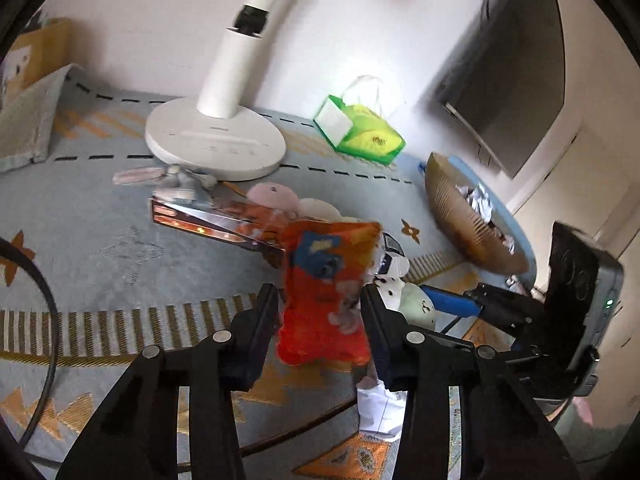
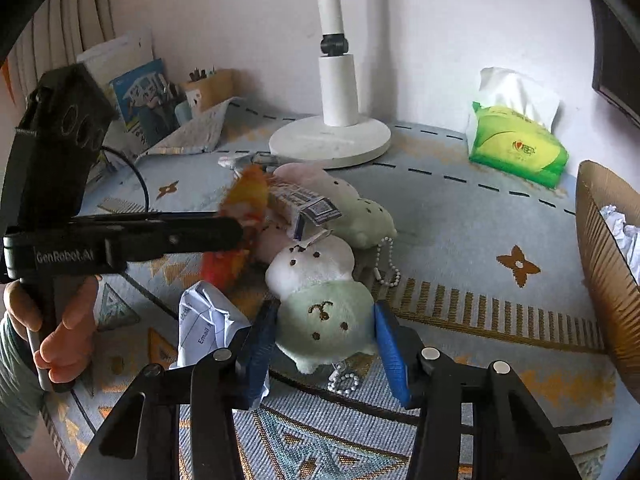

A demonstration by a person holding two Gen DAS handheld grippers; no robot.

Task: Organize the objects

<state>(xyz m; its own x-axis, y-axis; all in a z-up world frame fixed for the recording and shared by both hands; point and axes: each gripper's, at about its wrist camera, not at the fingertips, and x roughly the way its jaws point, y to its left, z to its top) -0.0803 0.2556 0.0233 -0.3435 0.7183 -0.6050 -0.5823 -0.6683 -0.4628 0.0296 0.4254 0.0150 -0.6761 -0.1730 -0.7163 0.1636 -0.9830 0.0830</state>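
My left gripper (image 1: 320, 304) is shut on an orange-red snack packet (image 1: 328, 288) and holds it above the patterned cloth; the packet also shows in the right wrist view (image 2: 240, 216), blurred. My right gripper (image 2: 326, 332) is open, its blue pads on either side of a pale green and white plush toy (image 2: 320, 308) lying on the cloth, not clearly touching it. A second plush (image 2: 352, 204) with a tag lies behind. A crumpled paper (image 2: 206, 324) lies left of the right gripper. A shiny brown box (image 1: 216, 224) lies behind the packet.
A white lamp base (image 2: 332, 140) stands at the back. A green tissue pack (image 2: 516, 144) sits back right. A brown ribbed basket (image 2: 600, 264) with crumpled paper stands at the right. Books and a pen holder (image 2: 208, 84) are back left. A black cable (image 1: 44, 308) crosses the left.
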